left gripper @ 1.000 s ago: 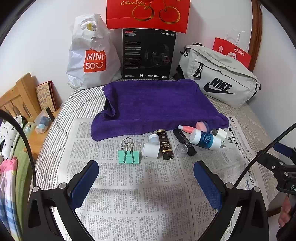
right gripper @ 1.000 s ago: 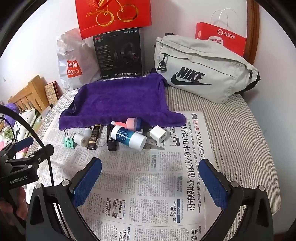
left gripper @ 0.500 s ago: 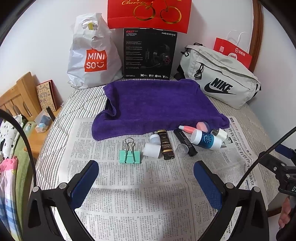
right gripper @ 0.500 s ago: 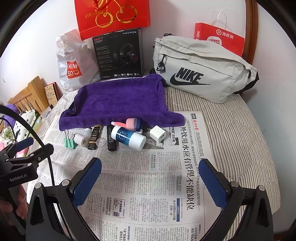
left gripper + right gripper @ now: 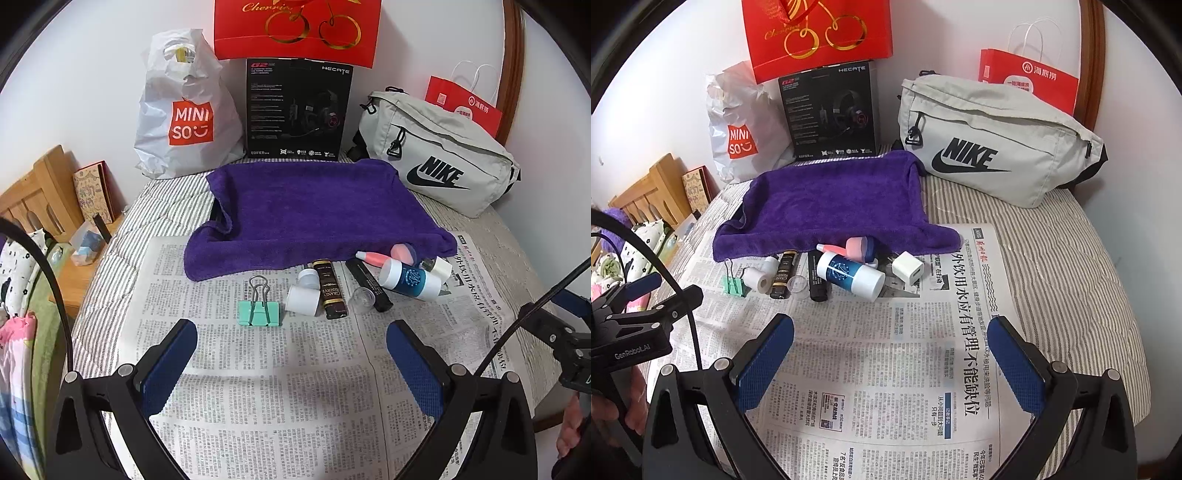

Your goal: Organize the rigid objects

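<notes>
Striped bedding carries a spread newspaper, with a purple towel laid beyond it. Along the towel's near edge I see a row of small things: a mint binder clip, a small white bottle, a dark tube, a black stick, a blue-and-white bottle and a white charger cube. I hold my left gripper wide and empty over the paper, short of the clip. My right gripper is equally wide, holding nothing.
</notes>
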Motion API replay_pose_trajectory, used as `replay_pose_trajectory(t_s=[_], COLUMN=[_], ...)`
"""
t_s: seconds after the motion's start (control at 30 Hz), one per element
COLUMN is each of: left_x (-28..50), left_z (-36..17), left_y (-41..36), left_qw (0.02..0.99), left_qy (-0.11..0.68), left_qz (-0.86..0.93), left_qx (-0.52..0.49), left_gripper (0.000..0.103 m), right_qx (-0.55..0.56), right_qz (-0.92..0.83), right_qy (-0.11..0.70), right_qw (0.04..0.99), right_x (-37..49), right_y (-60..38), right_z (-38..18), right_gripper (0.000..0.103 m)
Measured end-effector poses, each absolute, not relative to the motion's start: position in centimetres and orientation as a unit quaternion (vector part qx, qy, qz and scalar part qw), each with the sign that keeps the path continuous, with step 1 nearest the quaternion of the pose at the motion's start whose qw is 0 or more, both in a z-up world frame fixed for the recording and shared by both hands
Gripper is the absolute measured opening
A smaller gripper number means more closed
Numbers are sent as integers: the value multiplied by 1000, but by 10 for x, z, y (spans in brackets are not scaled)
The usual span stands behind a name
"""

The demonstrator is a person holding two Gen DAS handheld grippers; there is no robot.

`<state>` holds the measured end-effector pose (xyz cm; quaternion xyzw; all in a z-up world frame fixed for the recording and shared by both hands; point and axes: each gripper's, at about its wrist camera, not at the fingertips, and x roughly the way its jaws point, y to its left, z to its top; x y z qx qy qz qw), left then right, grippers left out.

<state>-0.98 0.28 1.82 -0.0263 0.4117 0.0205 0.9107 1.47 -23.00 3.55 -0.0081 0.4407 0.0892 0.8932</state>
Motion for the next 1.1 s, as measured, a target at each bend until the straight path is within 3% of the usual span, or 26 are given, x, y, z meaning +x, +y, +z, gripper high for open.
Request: replay_pose_trajectory(t_s=[1.1], left_x=[-11], left_z=[18], left_y=[2], left_qw=[910], left_qy=[413], left_qz=[21], left_qx=[-24], left_gripper=[103], right_qx=[-11], right_qz=[85], right_qy=[446], right_qw=[891], right_x=[13], right_y=[-230], right_z=[34], right_gripper=[103])
